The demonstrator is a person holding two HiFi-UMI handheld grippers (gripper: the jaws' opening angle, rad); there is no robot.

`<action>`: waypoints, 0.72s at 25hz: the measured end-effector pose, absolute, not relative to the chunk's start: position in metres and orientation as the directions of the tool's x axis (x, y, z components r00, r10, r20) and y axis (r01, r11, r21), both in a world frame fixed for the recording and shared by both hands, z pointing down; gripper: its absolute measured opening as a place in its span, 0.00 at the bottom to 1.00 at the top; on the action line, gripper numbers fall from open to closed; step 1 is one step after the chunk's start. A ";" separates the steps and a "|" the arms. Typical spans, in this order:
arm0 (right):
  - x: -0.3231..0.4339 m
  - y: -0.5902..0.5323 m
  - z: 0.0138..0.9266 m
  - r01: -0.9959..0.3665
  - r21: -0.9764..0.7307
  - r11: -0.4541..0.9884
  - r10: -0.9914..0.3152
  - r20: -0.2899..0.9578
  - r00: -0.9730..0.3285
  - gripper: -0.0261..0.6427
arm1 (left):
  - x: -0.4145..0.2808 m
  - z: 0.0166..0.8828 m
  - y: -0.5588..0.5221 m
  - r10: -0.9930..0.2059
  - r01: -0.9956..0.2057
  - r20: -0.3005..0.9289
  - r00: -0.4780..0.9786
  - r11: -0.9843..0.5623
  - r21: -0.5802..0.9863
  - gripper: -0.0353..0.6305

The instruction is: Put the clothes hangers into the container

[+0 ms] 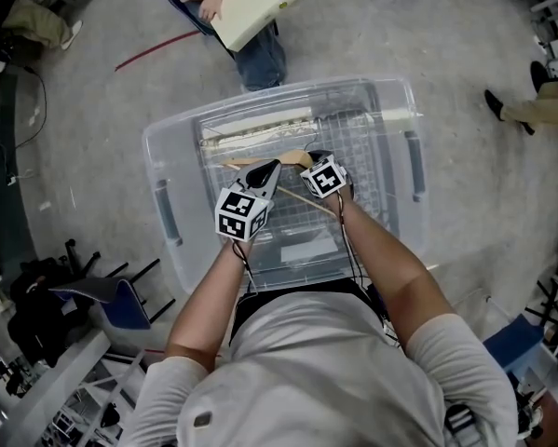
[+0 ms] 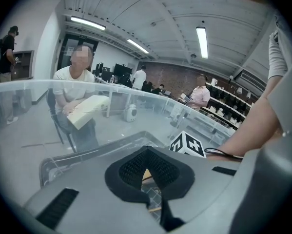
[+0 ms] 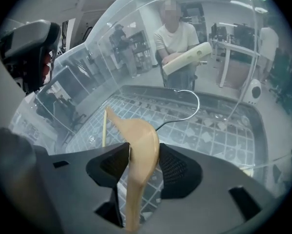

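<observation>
We're seeing both bare forearms stretching fwd and down from the torso, the left forearm (image 1: 209, 291) and right forearm (image 1: 390, 264) converging so the two claws are sitting just beside each other, inside the big clear plastic container (image 1: 167, 142) on the grey floor. The container is taking up the middle of the head view. Its ribbed grid bottom is showing through, and its curved see-through wall (image 3: 136, 38) is wrapping round the right gripper view.

The right gripper (image 1: 316, 158) is pointing toward the far wall, its black pads clamping tight on the tan wooden clothes hanger (image 3: 142, 135). In the right gripper view the right gripper (image 3: 145, 156) is pinching the hanger's curved shoulder edge-on. The wood is rising out between the pads and hanging above the grid floor, inside the bin.

The left gripper (image 1: 267, 170) is angling in from the left, tip right at the hanger's arm (image 1: 246, 162). In its own view the left gripper (image 2: 146, 155) is showing jaws nearly together w/ only a sliver of gap. Tan wood is showing through that gap, below the pads, not between them.

Along the far wall a pale long bar (image 1: 260, 127) is lying flat; we can't tell what it is.

Smallest: the hanger's thin silver wire hook (image 3: 190, 106) is curling up past the jaws.
</observation>
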State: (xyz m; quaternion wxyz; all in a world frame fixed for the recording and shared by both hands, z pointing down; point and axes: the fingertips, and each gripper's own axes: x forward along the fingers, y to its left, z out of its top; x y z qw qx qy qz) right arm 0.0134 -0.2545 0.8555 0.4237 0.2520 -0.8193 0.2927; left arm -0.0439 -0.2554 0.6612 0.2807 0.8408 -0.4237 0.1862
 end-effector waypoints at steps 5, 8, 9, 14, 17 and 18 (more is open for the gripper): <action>0.015 -0.256 0.857 -0.666 -0.233 0.709 -0.178 0.855 -0.488 0.36 | -0.044 0.661 -0.254 -0.607 -0.816 0.550 0.573 -0.482 0.318 0.08; 0.015 -0.259 0.858 -0.663 -0.218 0.716 -0.192 0.851 -0.488 0.36 | -0.044 0.663 -0.253 -0.606 -0.817 0.552 0.572 -0.481 0.319 0.08; 0.016 -0.259 0.860 -0.664 -0.220 0.715 -0.192 0.851 -0.489 0.36 | -0.044 0.663 -0.253 -0.607 -0.817 0.551 0.572 -0.480 0.320 0.08; 0.018 -0.258 0.858 -0.676 -0.218 0.704 -0.198 0.853 -0.482 0.35 | -0.046 0.662 -0.251 -0.612 -0.819 0.548 0.570 -0.476 0.321 0.08; 0.022 -0.256 0.856 -0.683 -0.210 0.699 -0.206 0.856 -0.474 0.35 | -0.046 0.660 -0.249 -0.614 -0.819 0.546 0.570 -0.475 0.321 0.08; 0.024 -0.257 0.854 -0.687 -0.204 0.697 -0.212 0.857 -0.469 0.35 | -0.046 0.658 -0.248 -0.615 -0.820 0.545 0.570 -0.475 0.320 0.08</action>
